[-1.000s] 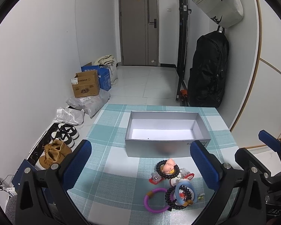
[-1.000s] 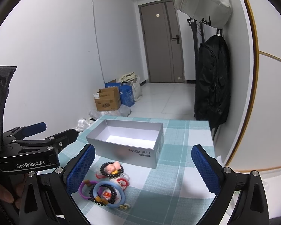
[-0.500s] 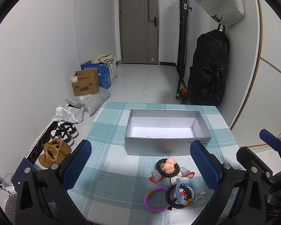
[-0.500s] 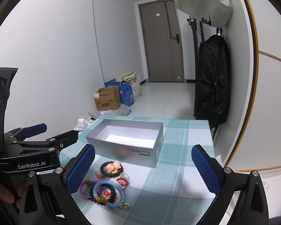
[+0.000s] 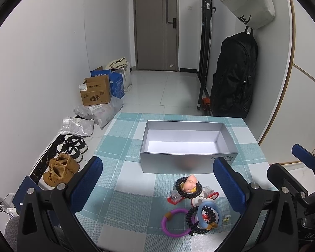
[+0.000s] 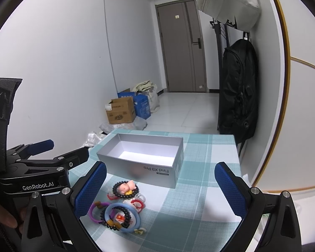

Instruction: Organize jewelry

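Right wrist view: the silver box (image 6: 142,159) on the checked tablecloth (image 6: 208,168) reads "Find X9 Pro" upside down on its near wall, and the left gripper (image 6: 52,153) body carries "GenRobot.AI". The jewelry pile (image 6: 119,205), beaded bracelets, a purple ring, a blue ring and a small pink figure, lies on the cloth just before that wall, apart from it. Both the left gripper and the right gripper (image 6: 159,189) are spread wide and hold nothing, with bare cloth to the right of the pile up to the table edge.

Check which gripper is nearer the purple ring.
Left, narrowly. The purple ring lies between the left gripper fingers, toward the right one. For the right gripper, it sits beside its left finger.
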{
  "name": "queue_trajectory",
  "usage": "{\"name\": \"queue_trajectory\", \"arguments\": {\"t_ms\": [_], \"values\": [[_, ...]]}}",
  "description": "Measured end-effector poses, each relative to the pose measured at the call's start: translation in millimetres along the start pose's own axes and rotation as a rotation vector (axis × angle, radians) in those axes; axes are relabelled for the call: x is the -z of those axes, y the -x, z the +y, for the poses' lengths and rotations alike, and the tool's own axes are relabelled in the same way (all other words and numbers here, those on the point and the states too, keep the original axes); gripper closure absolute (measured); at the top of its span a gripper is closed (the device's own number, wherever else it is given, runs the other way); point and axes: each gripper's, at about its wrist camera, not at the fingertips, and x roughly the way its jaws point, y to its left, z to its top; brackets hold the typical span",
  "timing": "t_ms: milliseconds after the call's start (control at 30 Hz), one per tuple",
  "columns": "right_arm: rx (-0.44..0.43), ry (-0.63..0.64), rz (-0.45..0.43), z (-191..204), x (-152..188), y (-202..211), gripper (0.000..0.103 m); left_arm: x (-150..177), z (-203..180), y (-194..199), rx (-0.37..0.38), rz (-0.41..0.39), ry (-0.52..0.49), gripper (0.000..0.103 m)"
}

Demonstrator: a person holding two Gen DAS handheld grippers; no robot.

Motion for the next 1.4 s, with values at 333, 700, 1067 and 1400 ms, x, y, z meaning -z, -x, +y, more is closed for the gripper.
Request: {"name": "queue_trajectory", "arguments": {"t_ms": [333, 700, 1067, 1400], "values": [[0.0, -0.003, 0.009, 1.1, 0.4, -2.8, 0.0, 0.4, 7.2, -4.1, 0.028, 0.03, 0.029, 0.001], [-0.01, -0.003, 0.049, 0.8, 2.7, -12.0, 0.0, 5.4, 20.3, -14.9, 0.113, 0.105, 0.05, 0.001], [-0.038, -0.066, 0.138, -10.1, 2.9, -29.4, 0.0, 30.9, 36.6, -33.7, 0.228, 0.291, 0.024, 0.001], [-0.051, -0.074, 0.166, -11.2, 1.6, -41.3, 0.0, 57.5, 11.2, -39.9, 0.253, 0.41, -0.226, 0.001]]}}
